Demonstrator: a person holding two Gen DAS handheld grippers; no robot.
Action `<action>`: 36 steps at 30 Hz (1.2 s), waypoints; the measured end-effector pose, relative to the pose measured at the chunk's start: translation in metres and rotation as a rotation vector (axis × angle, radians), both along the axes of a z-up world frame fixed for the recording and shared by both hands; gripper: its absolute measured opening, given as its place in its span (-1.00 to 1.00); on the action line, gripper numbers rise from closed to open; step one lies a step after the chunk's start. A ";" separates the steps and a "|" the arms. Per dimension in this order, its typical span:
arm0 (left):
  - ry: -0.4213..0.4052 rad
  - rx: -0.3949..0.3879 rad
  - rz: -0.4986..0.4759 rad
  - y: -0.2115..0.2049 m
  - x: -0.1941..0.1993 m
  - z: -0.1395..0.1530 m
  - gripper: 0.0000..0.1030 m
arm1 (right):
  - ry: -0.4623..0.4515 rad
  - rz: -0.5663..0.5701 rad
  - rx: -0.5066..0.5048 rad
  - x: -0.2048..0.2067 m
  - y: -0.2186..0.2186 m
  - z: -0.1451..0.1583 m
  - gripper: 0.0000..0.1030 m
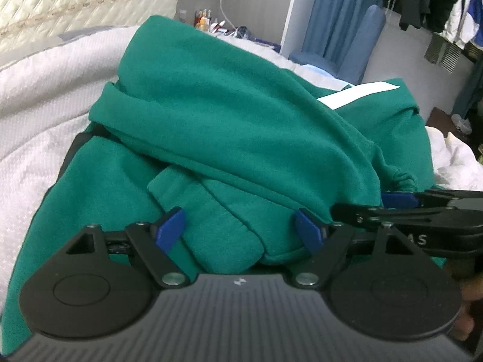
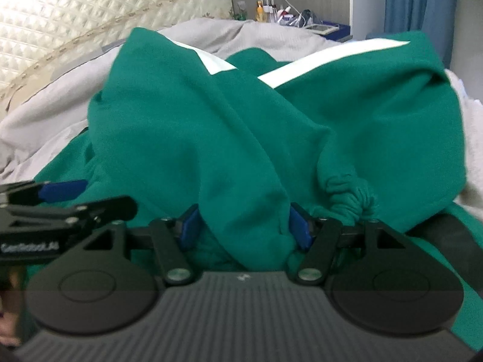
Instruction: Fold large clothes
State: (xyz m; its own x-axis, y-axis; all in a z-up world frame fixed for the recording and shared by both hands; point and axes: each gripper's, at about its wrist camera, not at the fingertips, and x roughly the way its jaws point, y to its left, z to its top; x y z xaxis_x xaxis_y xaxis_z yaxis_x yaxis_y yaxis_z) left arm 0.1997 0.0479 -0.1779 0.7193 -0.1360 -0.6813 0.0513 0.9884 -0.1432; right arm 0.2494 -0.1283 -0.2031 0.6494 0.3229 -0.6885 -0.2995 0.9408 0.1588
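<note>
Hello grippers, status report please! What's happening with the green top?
Left gripper open over folds. Right gripper astride a sleeve fold, grip unclear. Green top bunched on white blanket. Nothing in the way.

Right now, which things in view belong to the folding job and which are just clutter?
Job:
green garment, bunched on the white bedcover
left gripper, jaws apart over a fabric fold
right gripper, a fold of green fabric between its jaws

Lying about:
bottles on the bedside stand
charging cable
hanging clothes
blue chair
</note>
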 end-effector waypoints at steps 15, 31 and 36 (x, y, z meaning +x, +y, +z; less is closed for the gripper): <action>-0.073 -0.135 0.129 0.035 -0.043 0.046 0.67 | 0.113 -0.115 0.184 -0.059 -0.063 0.061 0.30; -0.062 -0.105 0.390 0.098 -0.142 0.096 0.66 | 0.300 -0.486 0.307 -0.088 -0.196 0.024 0.60; 0.035 -0.204 0.548 0.143 -0.159 0.074 0.66 | 0.366 -0.555 0.428 -0.082 -0.213 0.003 0.61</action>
